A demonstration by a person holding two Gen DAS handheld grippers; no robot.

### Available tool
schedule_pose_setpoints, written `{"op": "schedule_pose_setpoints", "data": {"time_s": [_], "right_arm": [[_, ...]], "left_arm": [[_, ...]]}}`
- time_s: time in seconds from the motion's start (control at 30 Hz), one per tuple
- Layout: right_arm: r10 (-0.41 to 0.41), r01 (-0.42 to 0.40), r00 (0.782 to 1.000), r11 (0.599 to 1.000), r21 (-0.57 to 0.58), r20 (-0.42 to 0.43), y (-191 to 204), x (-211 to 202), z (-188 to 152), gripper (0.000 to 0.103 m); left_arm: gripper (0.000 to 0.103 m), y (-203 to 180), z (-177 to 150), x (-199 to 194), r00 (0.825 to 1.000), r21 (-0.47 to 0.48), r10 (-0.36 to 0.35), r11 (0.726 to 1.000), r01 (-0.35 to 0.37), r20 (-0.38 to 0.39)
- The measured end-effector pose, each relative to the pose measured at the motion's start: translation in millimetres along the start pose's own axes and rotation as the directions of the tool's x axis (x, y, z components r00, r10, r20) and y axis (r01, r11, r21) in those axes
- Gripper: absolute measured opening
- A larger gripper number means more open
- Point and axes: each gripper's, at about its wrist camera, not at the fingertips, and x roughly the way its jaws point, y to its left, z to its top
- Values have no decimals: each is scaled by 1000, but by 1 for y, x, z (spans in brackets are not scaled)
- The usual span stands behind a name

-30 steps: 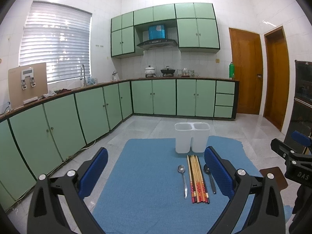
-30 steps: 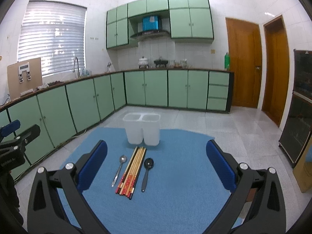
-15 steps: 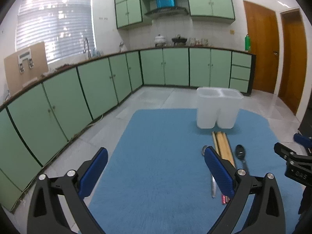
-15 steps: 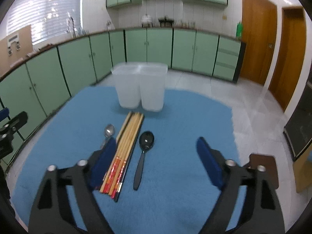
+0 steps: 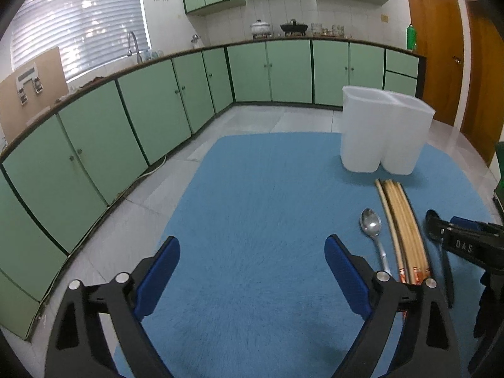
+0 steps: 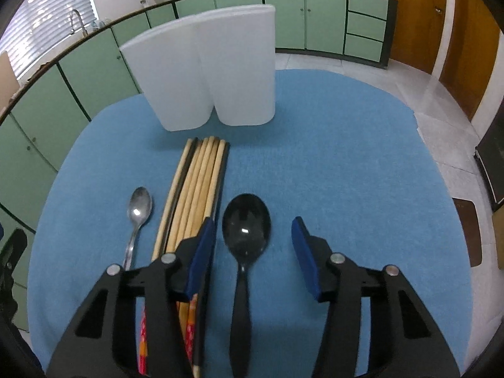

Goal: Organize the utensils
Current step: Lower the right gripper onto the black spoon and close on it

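A black spoon (image 6: 245, 230) lies on the blue mat (image 6: 346, 163), between the open jaws of my right gripper (image 6: 253, 236), which hovers low over it. Beside it lie a bundle of wooden chopsticks (image 6: 195, 192) and a metal spoon (image 6: 138, 211). Behind them stands a white two-compartment holder (image 6: 208, 69). My left gripper (image 5: 252, 258) is open and empty over bare mat (image 5: 252, 189), left of the metal spoon (image 5: 371, 223), the chopsticks (image 5: 403, 220) and the holder (image 5: 384, 129). The right gripper's body hides most of the black spoon (image 5: 433, 220) in the left wrist view.
The mat lies on a tiled floor (image 5: 126, 214) in a kitchen. Green cabinets (image 5: 141, 119) run along the left and back. Wooden doors (image 5: 434, 47) are at the right. A dark appliance (image 6: 491, 170) stands to the right of the mat.
Both grippers have moved forward and down toward the utensils. My right gripper now straddles the black spoon, with its jaws narrower than before. My left gripper stays wide open.
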Motion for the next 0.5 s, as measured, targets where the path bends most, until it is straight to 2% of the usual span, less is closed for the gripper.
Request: {"op": "schedule_pose_setpoints", "data": {"time_s": [0.23,0.5], "right_arm": [[10,-10,1000,1000,19,-18,2,16,7,34],[39,-39,999,999,15,-1,-9,4,1,33]], "left_arm": [[91,-5,-1,18,1000,8,-19,1000,19,-25],[91,-33,10,35,992,33,-112,993,114,-56]]}}
